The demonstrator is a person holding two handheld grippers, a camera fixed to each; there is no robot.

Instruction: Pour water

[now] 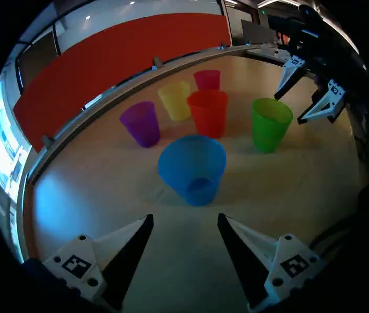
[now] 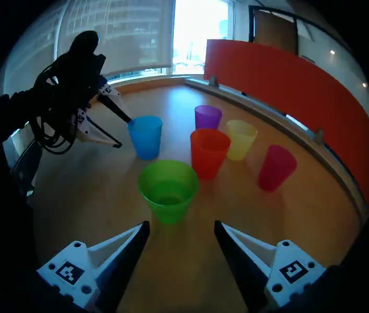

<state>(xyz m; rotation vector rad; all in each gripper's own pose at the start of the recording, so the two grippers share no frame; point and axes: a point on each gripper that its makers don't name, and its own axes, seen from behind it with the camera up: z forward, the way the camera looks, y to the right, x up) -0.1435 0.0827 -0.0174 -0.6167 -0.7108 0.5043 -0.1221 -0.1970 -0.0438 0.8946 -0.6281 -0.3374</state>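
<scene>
Standing upright on the wooden counter [image 1: 299, 177], six translucent cups [image 1: 207, 112] form a loose cluster well in from its edges. The blue cup [image 1: 192, 169] sits nearest the left gripper [image 1: 184, 216], whose fingers are spread wide and empty. The green cup [image 2: 168, 190] sits just ahead of the right gripper [image 2: 180, 223], its fingers likewise spread. Bare counter surrounds the cluster, and a red panel [image 1: 121, 57] lines the far edge.

Left gripper [image 1: 184, 221]: near cup [image 1: 192, 169] dead ahead on table [image 1: 299, 182], four-cup cluster [image 1: 207, 112] behind it. Right gripper [image 2: 180, 227]: second cup [image 2: 168, 190] dead ahead, same cluster beyond, slightly right.
</scene>
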